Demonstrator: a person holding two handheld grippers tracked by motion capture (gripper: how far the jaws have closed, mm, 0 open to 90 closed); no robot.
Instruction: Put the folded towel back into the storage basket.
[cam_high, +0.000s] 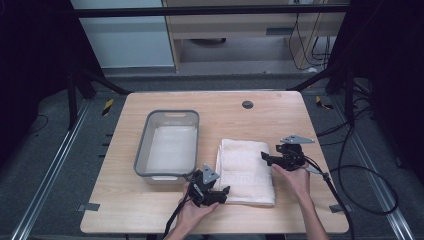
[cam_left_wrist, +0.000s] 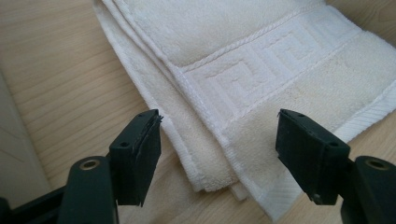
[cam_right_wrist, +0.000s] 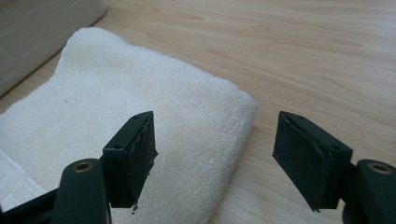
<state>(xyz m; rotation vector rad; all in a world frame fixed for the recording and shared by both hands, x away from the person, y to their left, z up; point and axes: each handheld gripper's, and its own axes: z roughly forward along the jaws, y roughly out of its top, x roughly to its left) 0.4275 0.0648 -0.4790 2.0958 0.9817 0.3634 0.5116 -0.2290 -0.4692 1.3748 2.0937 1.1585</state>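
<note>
Your folded towel (cam_high: 246, 171) lies beside the bin (cam_high: 167, 145) (empty); left gripper (cam_high: 214, 192) and right gripper (cam_high: 274, 159) flank it, jaws apart, nothing grasped yet.

bin (cam_high: 169, 142) left, towel (cam_high: 246, 170) centre

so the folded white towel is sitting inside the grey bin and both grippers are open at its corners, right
Not quite. The folded white towel lies on the wooden table to the right of the grey bin, not inside it; the high view shows this. The left gripper and right gripper are indeed open at its corners.
</note>
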